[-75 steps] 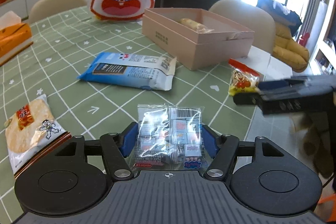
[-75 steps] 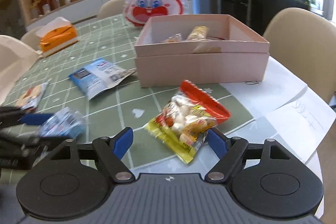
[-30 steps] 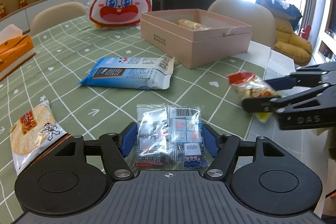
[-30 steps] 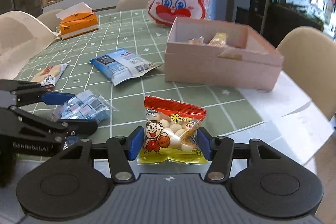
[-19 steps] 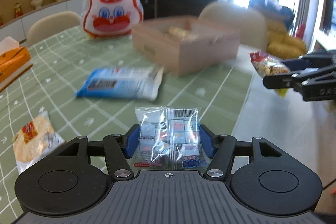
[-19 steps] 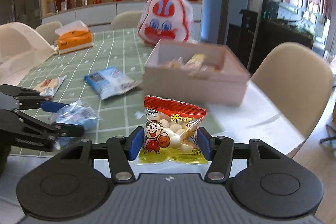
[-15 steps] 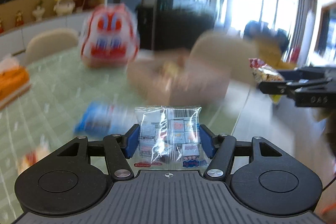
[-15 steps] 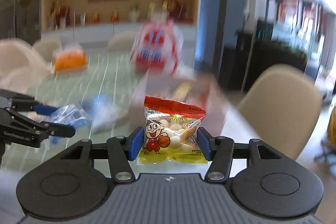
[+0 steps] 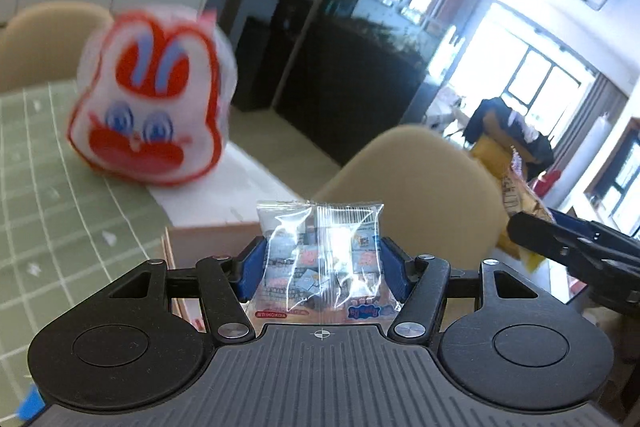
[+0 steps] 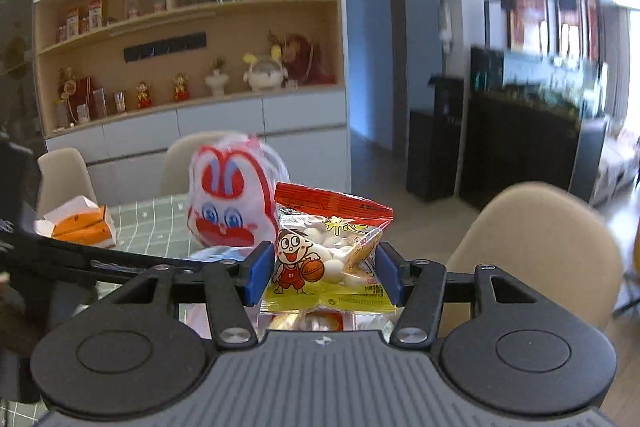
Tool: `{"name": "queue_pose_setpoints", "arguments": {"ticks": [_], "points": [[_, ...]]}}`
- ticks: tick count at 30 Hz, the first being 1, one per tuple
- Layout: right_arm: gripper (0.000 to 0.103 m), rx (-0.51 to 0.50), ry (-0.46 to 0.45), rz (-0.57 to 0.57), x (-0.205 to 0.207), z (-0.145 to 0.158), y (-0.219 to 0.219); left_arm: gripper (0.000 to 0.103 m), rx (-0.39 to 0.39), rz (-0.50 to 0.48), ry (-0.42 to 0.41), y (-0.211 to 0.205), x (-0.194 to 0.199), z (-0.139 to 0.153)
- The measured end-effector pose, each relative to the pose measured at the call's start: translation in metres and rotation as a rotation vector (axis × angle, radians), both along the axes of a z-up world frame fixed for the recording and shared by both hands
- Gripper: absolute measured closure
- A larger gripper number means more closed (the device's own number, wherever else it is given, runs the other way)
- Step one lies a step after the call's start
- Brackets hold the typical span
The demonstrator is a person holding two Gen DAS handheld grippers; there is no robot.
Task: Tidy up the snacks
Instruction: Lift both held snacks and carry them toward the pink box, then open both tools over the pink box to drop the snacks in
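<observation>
My left gripper (image 9: 320, 263) is shut on a clear packet of small blue sweets (image 9: 320, 259) and holds it in the air over the near corner of the pink cardboard box (image 9: 208, 239). My right gripper (image 10: 322, 271) is shut on a yellow and red bag of round snacks (image 10: 328, 259), held above the box, whose contents (image 10: 312, 321) show just below the bag. The right gripper also shows at the right of the left wrist view (image 9: 576, 247), with its bag (image 9: 520, 195).
A red and white rabbit-face bag (image 9: 152, 111) stands on the green checked tablecloth (image 9: 60, 187) behind the box. An orange tissue box (image 10: 80, 223) sits at the far left. Beige chairs (image 9: 412, 195) ring the table. The left gripper's arm (image 10: 100, 259) crosses the right wrist view.
Both grippers have risen from table height and moved forward over the pink box, each still holding its packet. The loose snacks on the table have dropped out of view.
</observation>
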State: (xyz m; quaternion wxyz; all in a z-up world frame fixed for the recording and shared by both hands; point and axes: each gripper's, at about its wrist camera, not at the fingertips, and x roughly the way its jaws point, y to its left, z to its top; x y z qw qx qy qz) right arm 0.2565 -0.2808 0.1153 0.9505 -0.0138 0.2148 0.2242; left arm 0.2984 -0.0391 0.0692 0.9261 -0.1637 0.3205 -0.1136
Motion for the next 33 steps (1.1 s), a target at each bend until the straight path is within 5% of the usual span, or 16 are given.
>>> {"name": "queue_pose_setpoints", "arguments": {"ticks": [4,8,13,18,26,33], "points": [[0.047,-0.048,0.093,0.03,0.023,-0.045,0.015,0.037,-0.004,-0.069,0.118,-0.004,0.034,-0.045],[0.047,-0.104,0.174,0.053,0.04,-0.085,0.032,0.037,-0.05,-0.064,0.094,0.001,0.047,-0.058],[0.039,-0.121,0.279,0.118,0.052,-0.11,0.049,0.037,0.106,-0.134,0.107,-0.018,0.041,-0.062],[0.035,-0.128,0.261,0.102,0.041,-0.11,0.048,0.038,0.145,-0.085,-0.034,-0.017,0.015,-0.041],[0.032,-0.188,0.182,0.048,0.001,-0.093,0.04,0.038,0.011,-0.071,-0.038,0.017,-0.03,-0.023],[0.028,-0.175,0.134,0.109,-0.031,-0.079,0.064,0.039,0.104,0.037,0.001,0.071,-0.11,-0.024]]}}
